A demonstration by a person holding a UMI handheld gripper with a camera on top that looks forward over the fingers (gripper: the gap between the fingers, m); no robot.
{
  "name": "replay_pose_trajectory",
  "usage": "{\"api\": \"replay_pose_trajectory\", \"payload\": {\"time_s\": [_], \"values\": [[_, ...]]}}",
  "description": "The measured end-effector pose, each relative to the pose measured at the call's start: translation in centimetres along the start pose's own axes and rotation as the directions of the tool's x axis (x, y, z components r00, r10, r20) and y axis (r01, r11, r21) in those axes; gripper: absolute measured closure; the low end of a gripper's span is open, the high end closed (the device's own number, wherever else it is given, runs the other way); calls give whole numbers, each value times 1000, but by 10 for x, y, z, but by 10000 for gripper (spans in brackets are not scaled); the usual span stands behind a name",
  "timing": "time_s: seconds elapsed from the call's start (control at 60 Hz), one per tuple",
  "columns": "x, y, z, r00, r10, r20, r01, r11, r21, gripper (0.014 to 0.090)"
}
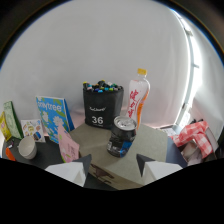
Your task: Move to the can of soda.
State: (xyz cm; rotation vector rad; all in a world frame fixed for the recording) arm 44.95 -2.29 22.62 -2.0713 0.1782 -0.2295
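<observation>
A dark soda can (121, 136) with a silver top stands on a beige mat (152, 145), just ahead of my fingers and a little toward the right one. My gripper (112, 169) is open, with a wide gap between the two white fingertips (75, 170) and nothing held. The can stands beyond the gap, not between the fingers.
Behind the can stand a tall bottle with an orange cap (137, 97) and a black bag of markers (103, 106). A blue book (53, 117), a pink card (68, 145) and a white cup (27, 147) lie left. Red-checked cloth (192, 136) lies right. A white wall rises behind.
</observation>
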Motion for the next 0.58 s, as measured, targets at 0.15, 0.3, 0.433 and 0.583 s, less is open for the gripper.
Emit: {"api": "replay_pose_trajectory", "payload": {"time_s": [0.15, 0.3, 0.433, 0.583], "values": [[6, 3, 11, 1000, -4, 19, 4, 1000, -13, 185], [7, 3, 17, 1000, 0, 32, 0, 1000, -15, 187], [7, 1, 19, 999, -5, 38, 6, 1000, -19, 187], [9, 3, 19, 999, -11, 40, 12, 1000, -25, 187]]}}
